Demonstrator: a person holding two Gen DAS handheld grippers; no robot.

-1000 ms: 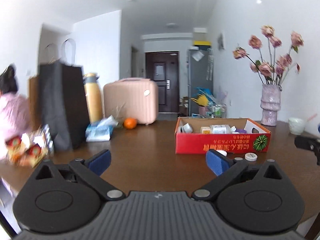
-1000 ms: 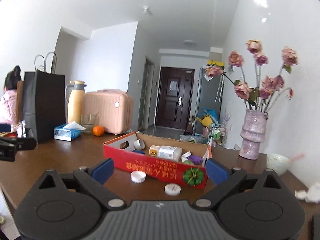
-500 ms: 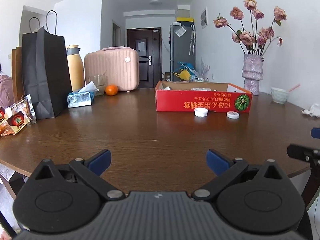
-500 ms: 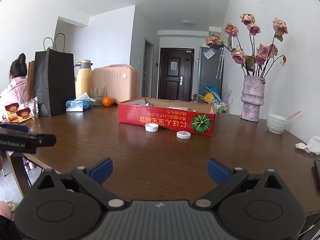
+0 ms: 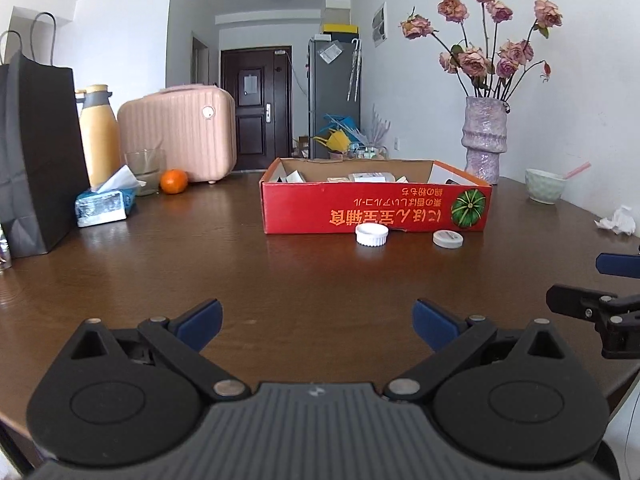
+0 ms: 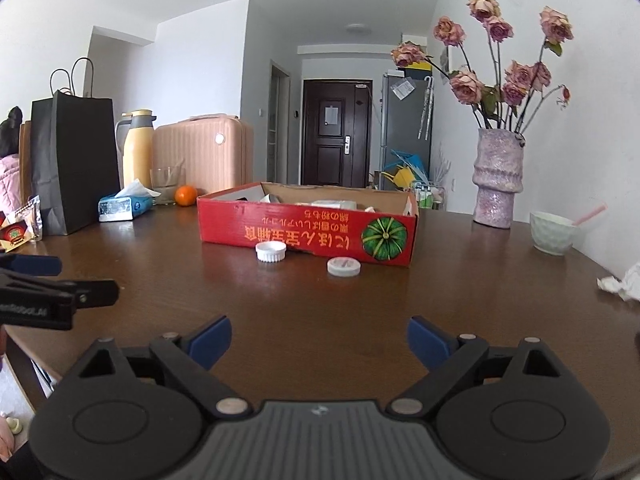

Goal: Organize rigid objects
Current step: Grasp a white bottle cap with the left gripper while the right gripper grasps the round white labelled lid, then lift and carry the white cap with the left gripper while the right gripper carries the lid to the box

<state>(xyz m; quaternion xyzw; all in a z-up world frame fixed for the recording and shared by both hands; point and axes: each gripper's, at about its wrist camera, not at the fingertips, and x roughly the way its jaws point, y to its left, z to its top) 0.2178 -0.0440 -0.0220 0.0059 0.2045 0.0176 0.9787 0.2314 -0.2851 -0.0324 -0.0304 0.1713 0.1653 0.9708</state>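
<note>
1. Caps, two white ones, are the loose rigid things on the counter [image 5: 168,264]: a ribbed cap [image 5: 371,234] [image 6: 271,251] and a flatter labelled cap [image 5: 447,238] [image 6: 343,267]. Both lie flat with their round faces up, so neither has a long axis to point anywhere.
2. Nearest the cameras, the left claw [image 5: 316,320] hangs over the bare near part of the counter, its blue pads wide apart, holding and touching nothing.
3. The right claw [image 6: 319,338] is likewise spread over bare wood with nothing between its pads; its jaws have just been closing a little, yet the gap remains wide. Each claw shows at the edge of the other's view.
4. Farther on, the two caps sit side by side, apart from each other, just in front of the red box [image 5: 376,210] [image 6: 308,232]. The ribbed cap is the left one and lies very near the box's front wall.
5. The red box is a shallow open carton whose long axis runs left to right across the counter; its printed lettering reads upside down from here. Small packets lie inside, too low to identify.
6. Left of the box stand a tissue pack [image 5: 105,208], an orange [image 5: 174,181], a glass, a yellow flask, a pink case [image 5: 176,132] and a black paper bag [image 5: 36,152].
7. Right of the box stand a vase of dried roses [image 5: 484,140] and a pale bowl [image 5: 545,186], with a crumpled tissue nearer.
</note>
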